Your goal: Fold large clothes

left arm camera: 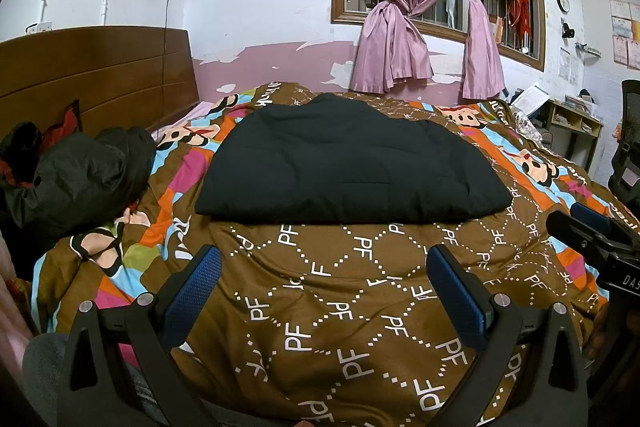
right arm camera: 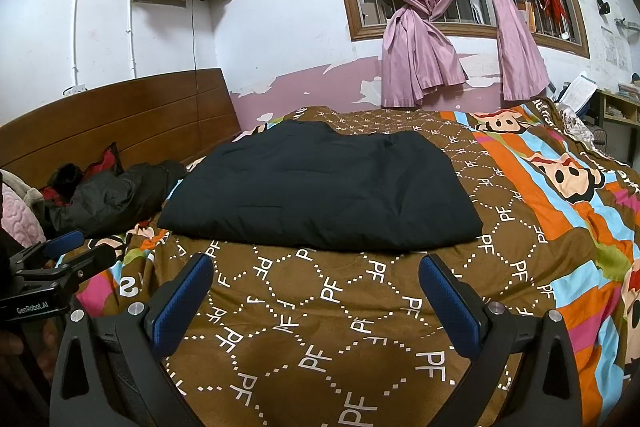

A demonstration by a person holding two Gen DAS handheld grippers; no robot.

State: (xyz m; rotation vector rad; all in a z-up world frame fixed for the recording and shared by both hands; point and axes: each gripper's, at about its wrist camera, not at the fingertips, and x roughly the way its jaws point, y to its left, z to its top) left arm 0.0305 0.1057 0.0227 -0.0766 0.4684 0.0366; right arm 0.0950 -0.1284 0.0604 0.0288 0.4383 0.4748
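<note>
Covering the bed, a brown quilt (left arm camera: 320,307) printed with "PF" diamonds and cartoon stripes runs back to a wooden headboard (left arm camera: 96,75) and a window hung with pink curtains (left arm camera: 400,27). At its middle lies a folded black garment (left arm camera: 344,167), flat and squared, with a crumpled dark jacket (left arm camera: 80,175) beside the headboard. Nearer the camera the left gripper (left arm camera: 324,263) and right gripper (right arm camera: 316,267) hover above the quilt, jaws spread wide, holding nothing.

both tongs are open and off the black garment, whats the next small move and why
Probably reach both tongs forward to the near edge of the black padded garment. It lies flat, already folded into a rough rectangle on the patterned quilt, and the left tongs and right tongs hang open short of it, holding nothing.
</note>
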